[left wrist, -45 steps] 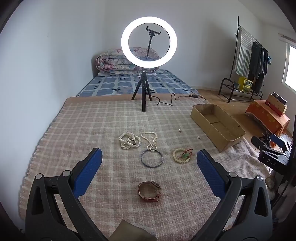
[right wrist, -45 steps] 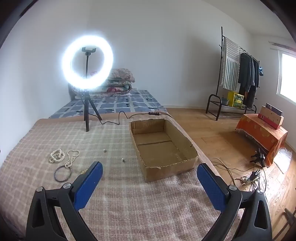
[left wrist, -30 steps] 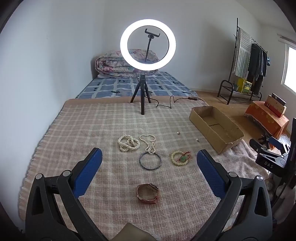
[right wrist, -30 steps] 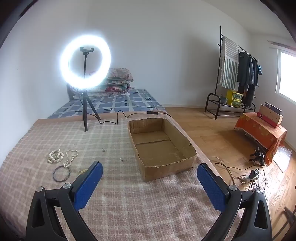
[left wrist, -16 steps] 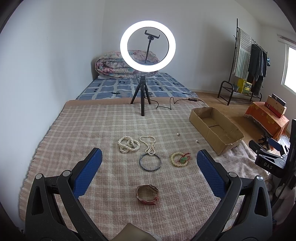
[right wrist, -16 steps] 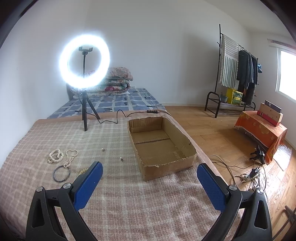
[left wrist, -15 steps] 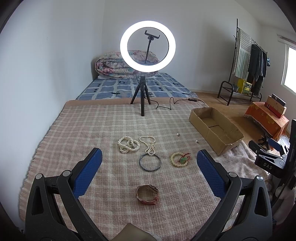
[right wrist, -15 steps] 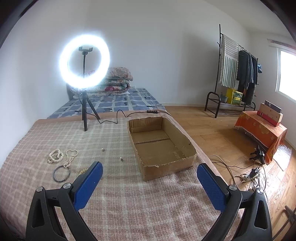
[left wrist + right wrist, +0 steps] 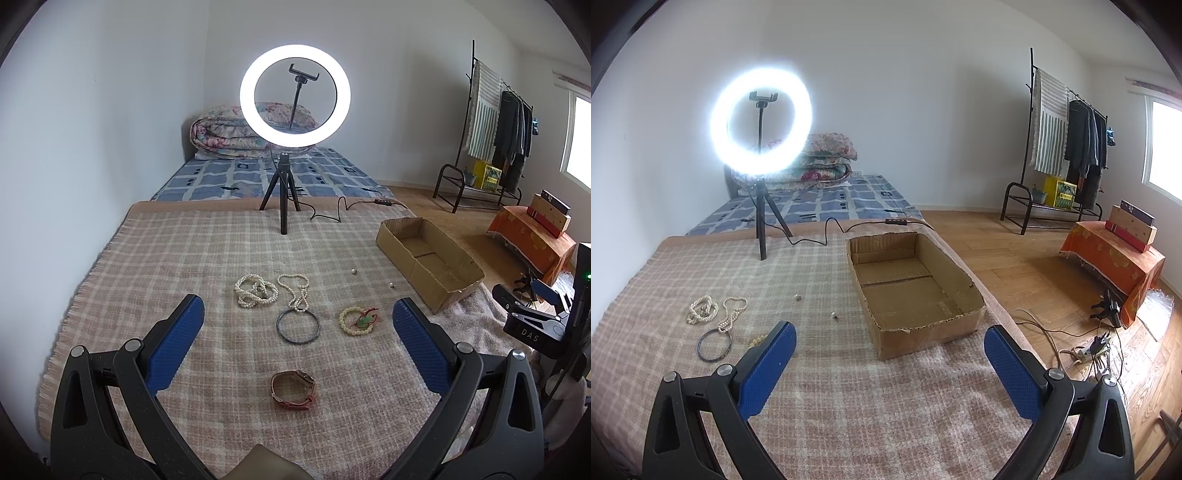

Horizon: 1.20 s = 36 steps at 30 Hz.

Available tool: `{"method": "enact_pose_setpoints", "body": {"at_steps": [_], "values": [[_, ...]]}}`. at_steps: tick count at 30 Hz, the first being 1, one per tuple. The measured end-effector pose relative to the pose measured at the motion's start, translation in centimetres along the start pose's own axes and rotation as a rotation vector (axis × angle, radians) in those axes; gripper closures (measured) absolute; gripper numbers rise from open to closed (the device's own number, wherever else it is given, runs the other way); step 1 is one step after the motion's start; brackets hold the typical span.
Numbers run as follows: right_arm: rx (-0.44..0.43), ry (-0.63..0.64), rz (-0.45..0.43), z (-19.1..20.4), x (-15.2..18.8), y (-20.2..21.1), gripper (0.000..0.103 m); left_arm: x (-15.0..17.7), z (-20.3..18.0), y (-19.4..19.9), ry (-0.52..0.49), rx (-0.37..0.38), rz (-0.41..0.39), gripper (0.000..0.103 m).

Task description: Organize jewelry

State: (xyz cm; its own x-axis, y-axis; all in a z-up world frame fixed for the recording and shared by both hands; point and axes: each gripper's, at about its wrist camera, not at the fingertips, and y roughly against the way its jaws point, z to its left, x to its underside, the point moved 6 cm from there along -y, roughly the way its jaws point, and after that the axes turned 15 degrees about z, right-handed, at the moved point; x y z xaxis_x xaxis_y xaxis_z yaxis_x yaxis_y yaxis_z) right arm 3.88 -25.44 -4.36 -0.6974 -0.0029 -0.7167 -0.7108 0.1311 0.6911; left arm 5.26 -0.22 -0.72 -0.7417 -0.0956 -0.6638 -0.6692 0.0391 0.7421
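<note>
Both grippers were spread wide and held nothing: the left gripper (image 9: 295,343) hovered over the jewelry on the plaid blanket (image 9: 192,266), near its front edge, where 2 pearl necklaces (image 9: 271,290), a dark bangle (image 9: 297,327), a bead bracelet (image 9: 356,319) and a brown watch (image 9: 293,390) lay. The right gripper (image 9: 888,354) faced the empty cardboard box (image 9: 925,338) at the blanket's right edge.
</note>
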Motion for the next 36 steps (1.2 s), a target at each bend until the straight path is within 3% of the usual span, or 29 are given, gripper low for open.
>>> {"method": "enact_pose_setpoints", "body": {"at_steps": [36], "values": [[-0.008,0.006,0.011,0.44,0.21,-0.21,0.000,0.43,-0.10,-0.31,0.000,0.005,0.001,0.000]]}}
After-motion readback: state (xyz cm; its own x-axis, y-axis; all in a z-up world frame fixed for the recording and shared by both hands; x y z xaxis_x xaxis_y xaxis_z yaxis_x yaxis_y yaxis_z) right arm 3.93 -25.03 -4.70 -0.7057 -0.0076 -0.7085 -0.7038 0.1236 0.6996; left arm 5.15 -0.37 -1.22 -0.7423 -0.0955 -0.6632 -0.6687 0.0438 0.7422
